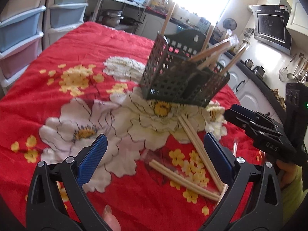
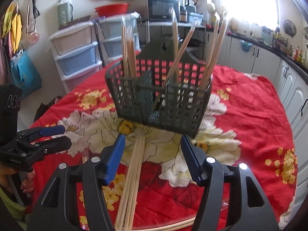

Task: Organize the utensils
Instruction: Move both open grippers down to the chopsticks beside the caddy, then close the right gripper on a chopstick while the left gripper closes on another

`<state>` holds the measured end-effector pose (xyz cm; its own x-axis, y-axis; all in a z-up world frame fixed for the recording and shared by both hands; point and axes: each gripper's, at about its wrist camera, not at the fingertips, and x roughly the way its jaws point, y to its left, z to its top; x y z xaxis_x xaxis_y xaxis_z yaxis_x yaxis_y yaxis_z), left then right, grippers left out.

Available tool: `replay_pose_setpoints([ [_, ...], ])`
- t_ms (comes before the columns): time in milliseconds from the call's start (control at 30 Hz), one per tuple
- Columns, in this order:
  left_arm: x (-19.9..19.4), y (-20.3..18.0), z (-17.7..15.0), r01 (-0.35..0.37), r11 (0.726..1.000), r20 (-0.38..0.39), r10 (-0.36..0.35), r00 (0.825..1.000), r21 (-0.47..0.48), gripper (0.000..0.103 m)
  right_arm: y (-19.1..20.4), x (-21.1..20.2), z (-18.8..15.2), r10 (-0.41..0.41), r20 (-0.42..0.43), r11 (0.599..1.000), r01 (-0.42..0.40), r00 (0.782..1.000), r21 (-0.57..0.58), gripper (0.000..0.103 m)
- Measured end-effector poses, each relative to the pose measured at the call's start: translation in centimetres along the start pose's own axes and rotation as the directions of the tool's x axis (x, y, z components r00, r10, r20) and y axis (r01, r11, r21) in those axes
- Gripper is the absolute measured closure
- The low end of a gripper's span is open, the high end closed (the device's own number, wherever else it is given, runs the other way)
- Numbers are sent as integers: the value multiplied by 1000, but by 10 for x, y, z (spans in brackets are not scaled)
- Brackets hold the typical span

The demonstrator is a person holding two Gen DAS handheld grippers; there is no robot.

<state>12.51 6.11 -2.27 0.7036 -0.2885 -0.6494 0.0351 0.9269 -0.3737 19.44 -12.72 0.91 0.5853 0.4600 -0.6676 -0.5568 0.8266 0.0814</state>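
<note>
My table [image 2: 259, 115] wears a red cloth [image 1: 96, 44] with big white and yellow flowers. On it I see a dark perforated basket [image 2: 173, 107] holding upright chopsticks, and loose pale chopsticks [image 2: 134, 165] lying just before it.

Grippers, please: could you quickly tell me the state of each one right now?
Left gripper: open, holding nothing, loose chopsticks lying on the cloth beyond its fingers.
Right gripper: open, holding nothing, above chopsticks lying before the basket.

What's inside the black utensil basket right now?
The basket holds upright bundles of wooden chopsticks, some plastic-wrapped, spread across its left, middle and right compartments. Their lower ends and the basket floor are hidden behind the perforated walls and dividers.
</note>
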Motion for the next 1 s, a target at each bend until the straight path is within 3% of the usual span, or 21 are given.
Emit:
replay_pose_setpoints([
  [100,5,2,-8,28,999,-34,-29,999,-21,14,-1,13,-6,25,-49,1000,-25,998,5,53],
  [200,10,3,-17,56,998,-75,-58,995,-37,26,1,24,-10,46,-94,999,-46,995,3,61],
  [400,21,-1,-34,106,992,-149,-115,982,-68,49,3,40,-18,67,-146,998,-68,987,2,69],
  [667,33,3,-28,125,986,-162,-142,977,-110,50,-4,59,-19,100,-195,995,-93,976,43,70],
  [1000,44,13,-19,109,984,-155,-130,979,-140,69,-5,77,-11,123,-234,992,-112,964,61,74],
])
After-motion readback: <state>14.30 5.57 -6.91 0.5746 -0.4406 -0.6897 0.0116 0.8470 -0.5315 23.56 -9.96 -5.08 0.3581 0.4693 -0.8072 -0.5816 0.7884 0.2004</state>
